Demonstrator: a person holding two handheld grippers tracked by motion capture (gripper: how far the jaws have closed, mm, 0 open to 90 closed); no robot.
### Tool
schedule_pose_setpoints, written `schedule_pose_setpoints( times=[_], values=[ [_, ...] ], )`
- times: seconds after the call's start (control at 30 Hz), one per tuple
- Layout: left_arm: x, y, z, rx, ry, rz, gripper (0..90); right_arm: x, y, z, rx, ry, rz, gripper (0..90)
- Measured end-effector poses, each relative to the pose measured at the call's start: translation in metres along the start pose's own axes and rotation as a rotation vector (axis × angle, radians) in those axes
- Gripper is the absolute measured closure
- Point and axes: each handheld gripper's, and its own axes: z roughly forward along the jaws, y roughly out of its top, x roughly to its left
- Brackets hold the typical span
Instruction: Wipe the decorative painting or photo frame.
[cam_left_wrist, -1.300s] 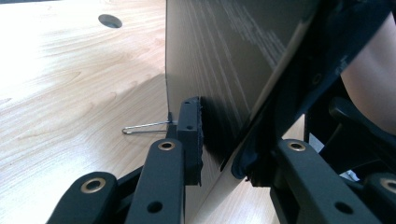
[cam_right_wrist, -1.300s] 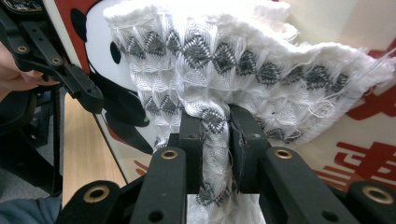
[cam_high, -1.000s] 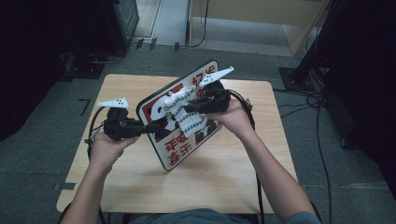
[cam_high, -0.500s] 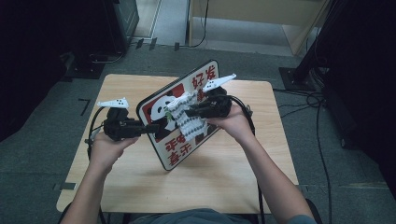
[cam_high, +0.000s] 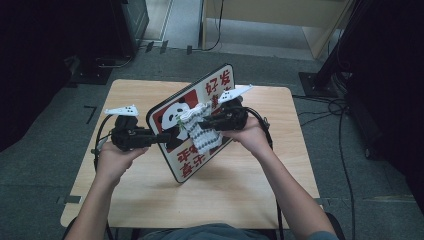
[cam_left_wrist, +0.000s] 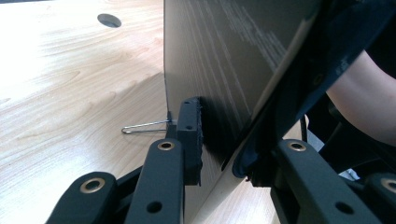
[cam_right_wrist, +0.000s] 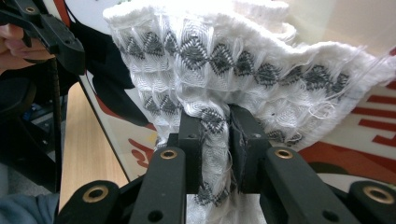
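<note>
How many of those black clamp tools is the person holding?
2. The left gripper clamps the left edge of the panda sign board. The right gripper pinches a white patterned cloth against the board's face.

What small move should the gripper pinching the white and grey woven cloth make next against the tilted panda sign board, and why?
Probably slide the white and grey woven cloth a little further down the printed face of the tilted panda sign board. The right gripper pinches the cloth against the board's face, the left gripper clamps the board's edge, and the lower red lettering remains uncovered.
</note>
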Motion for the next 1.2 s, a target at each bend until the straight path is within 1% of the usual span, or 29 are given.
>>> schedule_pose_setpoints(
  times=[0.2,0.4,0.57,0.63,0.77,0.87,0.93,1.2],
  values=[
    [0.000,0.000,0.000,0.001,-0.002,-0.002,72.1,0.000,-0.006,0.003,0.011,-0.004,0.002,76.6],
    [0.000,0.000,0.000,0.001,-0.002,-0.003,72.1,-0.001,-0.014,0.006,0.027,-0.004,-0.006,76.4],
    [0.000,0.000,0.000,0.001,-0.001,-0.003,72.0,-0.002,-0.020,0.009,0.039,-0.003,0.004,76.4],
    [0.000,0.000,0.000,0.000,-0.001,-0.004,72.0,-0.002,-0.023,0.010,0.056,-0.002,0.011,76.4],
    [0.000,0.000,0.000,0.000,0.000,-0.004,72.0,-0.003,-0.029,0.012,0.055,-0.004,0.009,76.3],
    [0.000,0.000,0.000,0.001,0.000,-0.005,72.0,-0.005,-0.034,0.014,0.060,-0.001,0.024,76.1],
    [0.000,0.000,0.000,0.001,-0.001,-0.005,72.0,-0.006,-0.036,0.014,0.056,-0.002,0.022,76.0],
    [0.000,0.000,0.001,0.000,-0.001,-0.004,71.8,-0.006,-0.045,0.018,0.074,-0.007,0.028,76.2]
  ],
)
